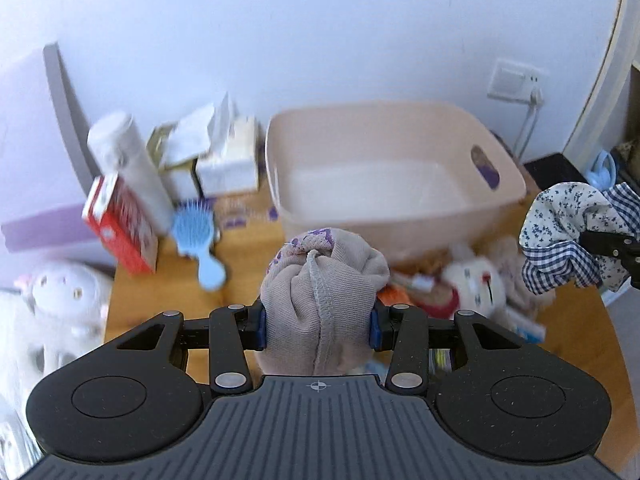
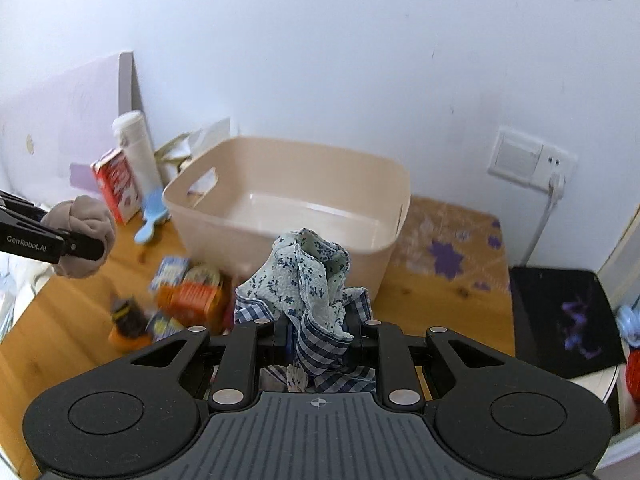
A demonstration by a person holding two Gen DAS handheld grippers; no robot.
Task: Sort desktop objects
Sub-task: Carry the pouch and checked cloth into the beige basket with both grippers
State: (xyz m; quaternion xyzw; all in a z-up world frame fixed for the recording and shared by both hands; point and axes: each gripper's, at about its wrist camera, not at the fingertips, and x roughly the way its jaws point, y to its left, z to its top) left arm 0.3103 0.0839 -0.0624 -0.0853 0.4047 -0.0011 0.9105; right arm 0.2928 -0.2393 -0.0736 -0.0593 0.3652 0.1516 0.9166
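1. The left gripper (image 1: 318, 326) is clamped on a rolled bundle of beige cloth (image 1: 320, 288), its blue-edged pads pressing both sides of the bundle. The bundle is held in the air above a wooden tabletop (image 1: 256, 248).
2. The right gripper (image 2: 320, 336) is closed nearly tight on a crumpled cloth of blue floral and blue gingham fabric (image 2: 310, 284), which bunches up above the jaws, also off the table.
3. Beyond both grippers stands a beige plastic bin (image 2: 288, 200) with cut-out handles, against a white wall. Nothing shows inside it.
4. Left of the bin are a light blue hairbrush (image 1: 198, 236), a red and white carton (image 1: 122, 228), a white cylindrical bottle (image 1: 128, 168) and white tissue boxes (image 1: 228, 160).
5. On the table in front of the bin lies a blurred heap of small things, among them an orange packet (image 2: 192, 298) and a white plush toy (image 1: 472, 280).
6. A larger white plush animal (image 1: 60, 300) sits beside the table's left edge.
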